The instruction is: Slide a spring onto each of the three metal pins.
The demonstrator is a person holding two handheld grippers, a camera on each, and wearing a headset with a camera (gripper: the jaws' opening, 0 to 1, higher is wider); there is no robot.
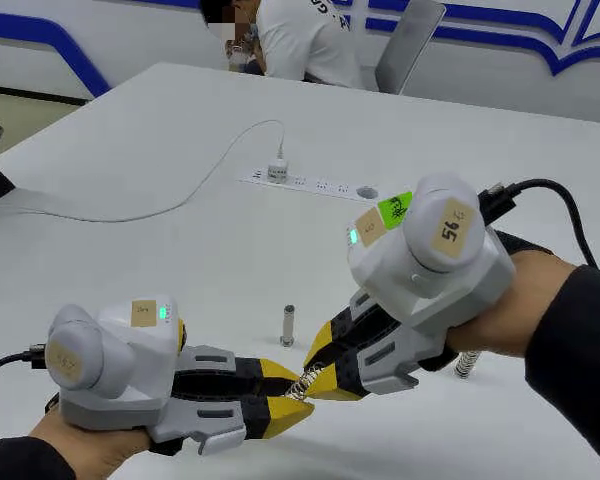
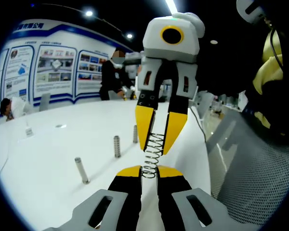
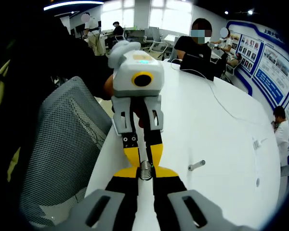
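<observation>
Both grippers grasp one spring (image 2: 153, 150) between them, just above the white table (image 1: 180, 200): the left gripper (image 2: 149, 172) is clenched on one end, the right gripper (image 3: 145, 172) on the other. A bare metal pin (image 1: 288, 325) stands upright just beyond them, and a second pin (image 2: 117, 146) nearby wears a coil.

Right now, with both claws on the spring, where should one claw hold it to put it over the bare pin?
Pinch the side coils near one end of the spring, from the side, as the left claw does. The spring is a hollow tube, so its other end, now in the right claw, probably must be free to pass over the bare pin.
</observation>
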